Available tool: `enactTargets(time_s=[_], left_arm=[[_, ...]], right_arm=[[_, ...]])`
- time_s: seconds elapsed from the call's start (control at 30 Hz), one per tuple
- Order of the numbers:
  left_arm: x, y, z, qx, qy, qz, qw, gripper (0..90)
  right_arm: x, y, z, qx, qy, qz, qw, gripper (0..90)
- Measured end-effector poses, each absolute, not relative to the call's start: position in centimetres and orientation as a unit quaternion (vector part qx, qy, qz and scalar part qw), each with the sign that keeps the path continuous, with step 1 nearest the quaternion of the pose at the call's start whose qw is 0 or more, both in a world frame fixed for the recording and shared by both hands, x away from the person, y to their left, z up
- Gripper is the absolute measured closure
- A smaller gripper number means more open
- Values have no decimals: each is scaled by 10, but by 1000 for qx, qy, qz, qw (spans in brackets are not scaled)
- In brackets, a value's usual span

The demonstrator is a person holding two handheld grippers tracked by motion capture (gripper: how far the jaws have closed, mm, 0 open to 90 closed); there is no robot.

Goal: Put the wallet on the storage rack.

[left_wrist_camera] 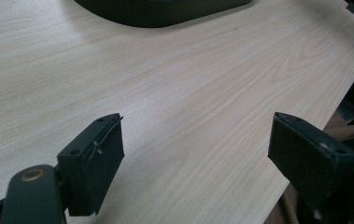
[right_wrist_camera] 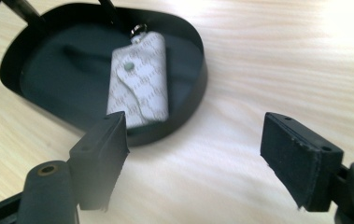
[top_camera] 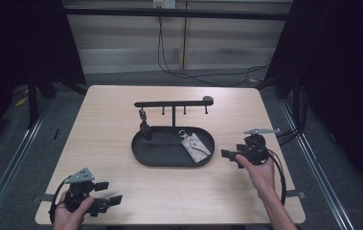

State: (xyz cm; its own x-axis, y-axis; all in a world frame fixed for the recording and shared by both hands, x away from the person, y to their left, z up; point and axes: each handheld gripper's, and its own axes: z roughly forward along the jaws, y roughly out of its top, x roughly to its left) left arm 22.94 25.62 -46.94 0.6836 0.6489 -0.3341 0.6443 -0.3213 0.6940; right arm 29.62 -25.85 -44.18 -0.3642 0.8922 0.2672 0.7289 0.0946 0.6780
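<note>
Grey patterned key pouch (right_wrist_camera: 139,79) lies flat; right hand-held gripper (right_wrist_camera: 195,156) spread apart.

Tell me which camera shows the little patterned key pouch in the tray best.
The right gripper view: the key pouch looms large, its snap and ring visible, lying in the black tray. The high view shows it small, at the tray's right. The left gripper view catches just the tray's edge.

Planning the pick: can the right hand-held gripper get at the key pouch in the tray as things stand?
Probably yes. The right hand-held gripper is open and faces the key pouch, which lies flat in the tray; the low rim is the one obstacle.
</note>
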Motion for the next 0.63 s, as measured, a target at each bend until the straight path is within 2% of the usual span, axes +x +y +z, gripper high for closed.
enactTargets(time_s=[0.23, 0.43, 0.63], left_arm=[[229, 257, -469, 813, 396, 4, 426, 182], [229, 259, -466, 803, 402, 15, 441, 182], [227, 259, -465, 803, 400, 13, 441, 182]], right_arm=[[273, -269, -446, 553, 731, 383, 112, 234], [246, -277, -456, 564, 718, 395, 98, 242], [232, -290, -473, 572, 725, 367, 113, 216]])
